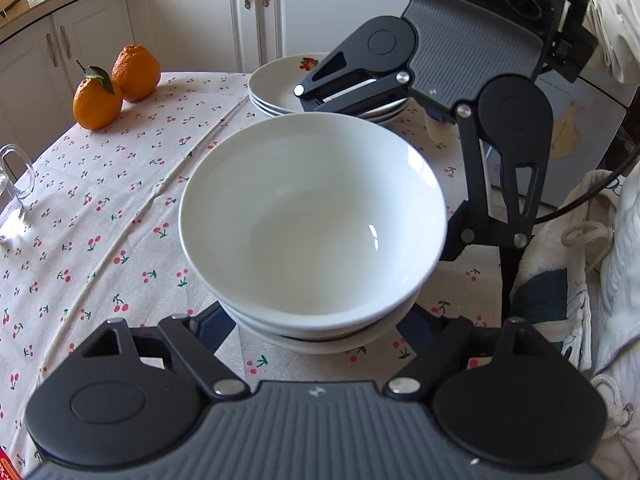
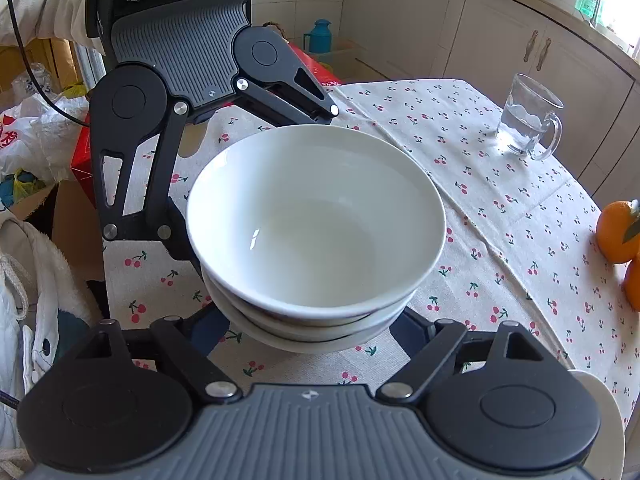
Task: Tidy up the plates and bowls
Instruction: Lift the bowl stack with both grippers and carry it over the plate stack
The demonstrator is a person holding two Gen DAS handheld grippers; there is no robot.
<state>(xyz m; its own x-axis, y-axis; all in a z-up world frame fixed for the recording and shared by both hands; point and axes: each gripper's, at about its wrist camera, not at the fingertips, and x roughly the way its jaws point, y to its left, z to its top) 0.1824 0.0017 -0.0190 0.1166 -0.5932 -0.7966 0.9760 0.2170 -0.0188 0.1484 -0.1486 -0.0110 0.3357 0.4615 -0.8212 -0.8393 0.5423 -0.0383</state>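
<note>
1. Where both cameras look down, a stack of white bowls (image 1: 312, 220) stands on the cherry-print tablecloth (image 1: 100, 200); three rims show, and the lower bowls are mostly hidden under the top one.
2. The left gripper (image 1: 316, 328) reaches around the stack from one side. Its jaws stand apart, one on each side of the lower bowls, but the fingertips are hidden beneath the stack, so I cannot tell whether they touch it.
3. The right gripper (image 2: 316, 328) comes in from the opposite side in the same way: jaws apart and straddling the stack, tips hidden under the bowls, contact unclear.
4. In each view the other gripper blocks part of the scene behind the bowls.
5. A stack of plates (image 1: 276, 84) sits just beyond the bowls, partly covered by the right gripper's linkage; a fruit print shows on the top plate.
6. Two oranges (image 1: 116, 88) sit near the table's far edge in the left view; in the right view they are cut off by the picture edge.
7. A glass mug (image 2: 528, 120) holding water stands well apart from the bowls; the left view crops it.
8. A white sleeve (image 1: 616, 40) shows only at the edge.
</note>
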